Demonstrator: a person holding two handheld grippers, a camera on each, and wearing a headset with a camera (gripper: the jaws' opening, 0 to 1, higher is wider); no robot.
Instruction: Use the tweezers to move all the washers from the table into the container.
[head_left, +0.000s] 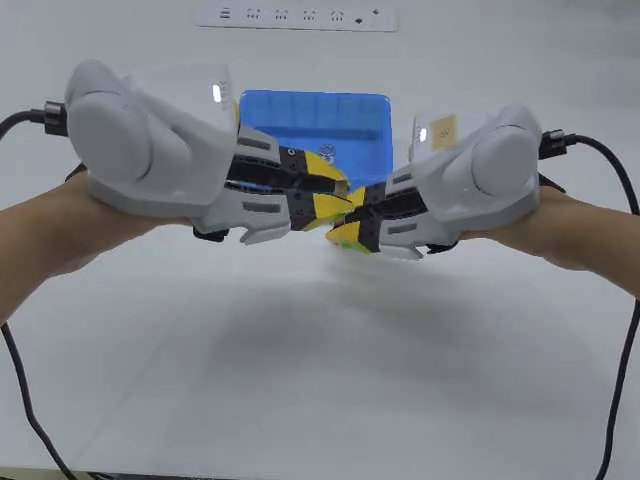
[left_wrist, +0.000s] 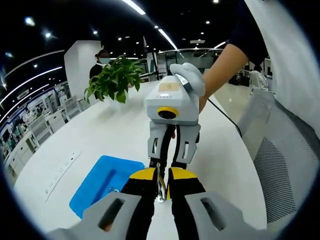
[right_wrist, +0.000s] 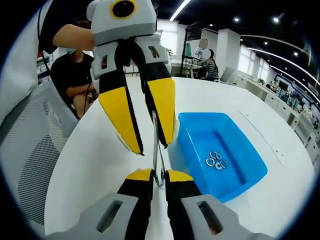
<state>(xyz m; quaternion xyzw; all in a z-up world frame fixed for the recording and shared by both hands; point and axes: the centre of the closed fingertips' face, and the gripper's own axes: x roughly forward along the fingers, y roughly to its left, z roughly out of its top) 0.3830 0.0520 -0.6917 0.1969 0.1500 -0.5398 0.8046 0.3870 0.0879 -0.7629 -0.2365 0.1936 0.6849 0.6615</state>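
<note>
Tweezers sit clamped in right gripper, left gripper's jaws parted around them.

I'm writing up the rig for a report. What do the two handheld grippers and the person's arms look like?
Both the left gripper and right gripper have rounded light-grey shells, black jaws with yellow tips, and a black cable from the rear. Arms are bare below a dark short sleeve.

Washers lie in the container on the table, power strip behind it.
</note>
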